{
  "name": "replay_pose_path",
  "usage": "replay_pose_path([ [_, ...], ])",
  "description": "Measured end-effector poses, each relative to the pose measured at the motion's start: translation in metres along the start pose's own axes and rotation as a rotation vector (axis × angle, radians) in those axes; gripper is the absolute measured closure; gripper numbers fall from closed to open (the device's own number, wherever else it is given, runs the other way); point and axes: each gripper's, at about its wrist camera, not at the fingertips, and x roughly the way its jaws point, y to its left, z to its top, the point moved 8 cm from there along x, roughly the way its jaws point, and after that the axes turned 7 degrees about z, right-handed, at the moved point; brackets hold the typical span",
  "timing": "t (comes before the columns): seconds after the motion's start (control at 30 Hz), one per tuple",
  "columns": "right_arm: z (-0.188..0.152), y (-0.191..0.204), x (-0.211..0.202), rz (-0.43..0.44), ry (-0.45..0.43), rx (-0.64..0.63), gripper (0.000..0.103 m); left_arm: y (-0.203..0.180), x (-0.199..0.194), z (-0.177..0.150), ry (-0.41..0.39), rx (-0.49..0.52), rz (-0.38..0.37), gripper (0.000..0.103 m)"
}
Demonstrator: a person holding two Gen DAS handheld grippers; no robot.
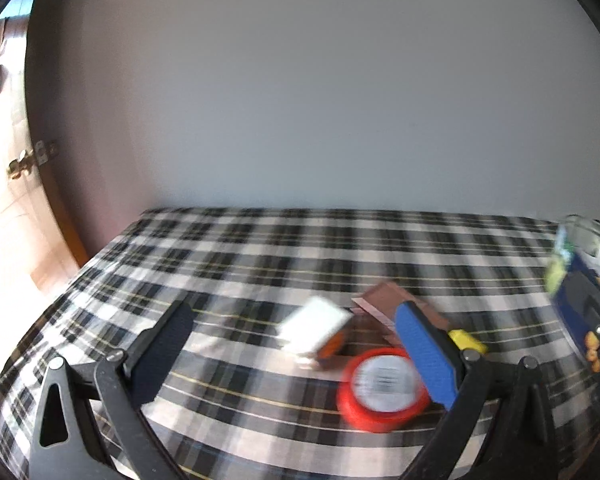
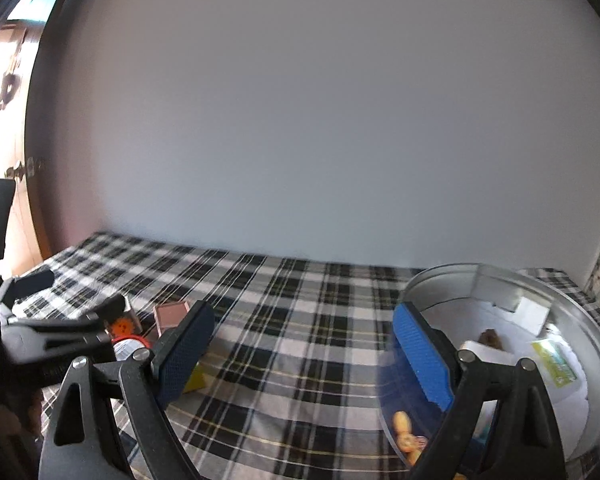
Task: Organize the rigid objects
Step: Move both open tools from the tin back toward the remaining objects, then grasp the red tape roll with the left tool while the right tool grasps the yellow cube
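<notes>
Your left gripper (image 1: 300, 340) stands wide open with nothing held; between its 2 fingers, on the plaid cloth (image 1: 260, 248), lie the loose things. The small white-topped box (image 1: 314, 328) sits just past mid-gap, tilted, and the red-rimmed round tin (image 1: 382, 388) lies just inside the blue right-hand pad (image 1: 424, 356). A brown flat box (image 1: 384, 304) rests beyond that pad's tip and a yellow piece (image 1: 468, 340) just outside it.

Your right gripper (image 2: 300, 344) is also wide open and empty. Only cloth lies between its fingers. The metal tub (image 2: 580, 320), already holding white boxes and a green packet, sits just outside and beyond its blue pad.

Judging by looks, the white-topped box is light, stiff cardboard; take it across its 2 long flat sides, gently enough not to crush it. The tin looks rigid but smooth and round, so grip it across the full width at the rim, or it may squirt out. Blur hides finer detail.
</notes>
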Motion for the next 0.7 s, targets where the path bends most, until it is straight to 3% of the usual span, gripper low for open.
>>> replay_pose_path([
  [0.33,-0.020,0.041,0.043,0.148,0.207,-0.021,0.011,0.052,0.029,-0.005,0.088,-0.036,0.096,0.001],
  [0.5,-0.036,0.061,0.063,0.157,0.325,-0.099,0.025,0.056,0.033,-0.007,0.113,-0.046,0.069,0.001],
  [0.57,-0.042,0.063,0.070,0.159,0.371,-0.108,0.039,0.052,0.034,-0.009,0.120,-0.033,0.049,0.001],
  [0.7,-0.056,0.067,0.087,0.200,0.475,-0.093,0.048,0.039,0.031,-0.011,0.123,0.003,0.007,0.001],
])
